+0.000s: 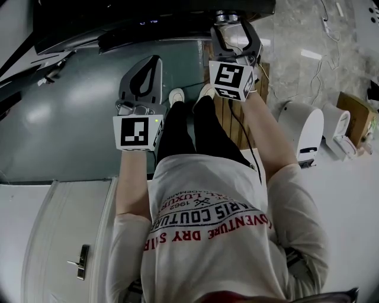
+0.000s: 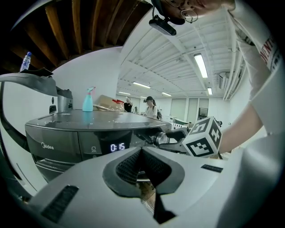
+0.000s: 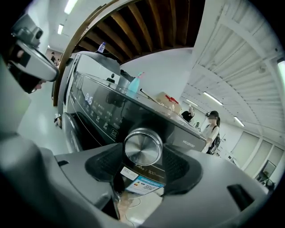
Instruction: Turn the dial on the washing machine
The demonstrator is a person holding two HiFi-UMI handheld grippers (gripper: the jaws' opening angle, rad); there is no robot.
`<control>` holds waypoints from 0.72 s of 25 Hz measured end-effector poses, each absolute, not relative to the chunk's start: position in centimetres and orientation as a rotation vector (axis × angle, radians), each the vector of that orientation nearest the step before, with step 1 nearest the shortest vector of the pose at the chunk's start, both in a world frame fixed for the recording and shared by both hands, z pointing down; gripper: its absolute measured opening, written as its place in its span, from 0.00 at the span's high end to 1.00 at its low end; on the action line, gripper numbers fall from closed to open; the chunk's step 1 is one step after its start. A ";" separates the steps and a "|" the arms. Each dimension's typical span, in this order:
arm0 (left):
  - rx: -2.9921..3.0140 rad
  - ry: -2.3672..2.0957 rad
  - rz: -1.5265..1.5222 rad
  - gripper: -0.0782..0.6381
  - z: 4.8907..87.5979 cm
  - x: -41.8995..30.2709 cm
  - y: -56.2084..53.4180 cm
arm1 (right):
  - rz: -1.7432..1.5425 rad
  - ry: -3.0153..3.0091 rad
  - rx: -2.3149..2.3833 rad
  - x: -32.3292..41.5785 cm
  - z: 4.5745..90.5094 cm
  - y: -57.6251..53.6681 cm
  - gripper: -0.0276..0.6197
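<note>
A dark washing machine stands in front of me, its display lit. Its round silver dial sits at the panel's right end. My right gripper reaches up to the dial. In the right gripper view the dial lies between the jaws of that gripper, which stand wide, the pads not pressing on it. My left gripper hangs lower and to the left, away from the panel, shut with nothing in it. The left gripper view shows its own closed tips and the right gripper at the dial.
A blue spray bottle stands on the machine's top. My feet are on the grey floor beside a wooden pallet. White appliances sit on the floor at the right. A person stands far behind.
</note>
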State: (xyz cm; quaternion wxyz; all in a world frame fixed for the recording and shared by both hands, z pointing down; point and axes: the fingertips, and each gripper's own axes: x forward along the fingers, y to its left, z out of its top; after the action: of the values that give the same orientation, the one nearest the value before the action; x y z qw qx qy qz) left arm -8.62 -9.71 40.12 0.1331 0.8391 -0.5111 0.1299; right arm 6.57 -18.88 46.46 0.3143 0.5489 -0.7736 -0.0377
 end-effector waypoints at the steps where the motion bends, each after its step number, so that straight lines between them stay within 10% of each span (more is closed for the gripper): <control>1: 2.433 -1.482 0.377 0.87 40.2 -8.7 -9.7 | -0.094 -2.035 1.447 6.5 46.4 -18.9 0.52; 18: 2.452 -1.493 0.349 0.87 40.1 -10.0 -9.3 | 0.357 -2.207 1.567 7.4 46.4 -19.2 0.53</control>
State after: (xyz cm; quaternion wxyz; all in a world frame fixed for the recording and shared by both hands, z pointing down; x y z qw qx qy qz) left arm -9.99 -9.34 40.10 0.1246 0.8412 -0.5124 0.1198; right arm 7.41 -19.15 46.38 0.2043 0.5620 -0.7913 0.1278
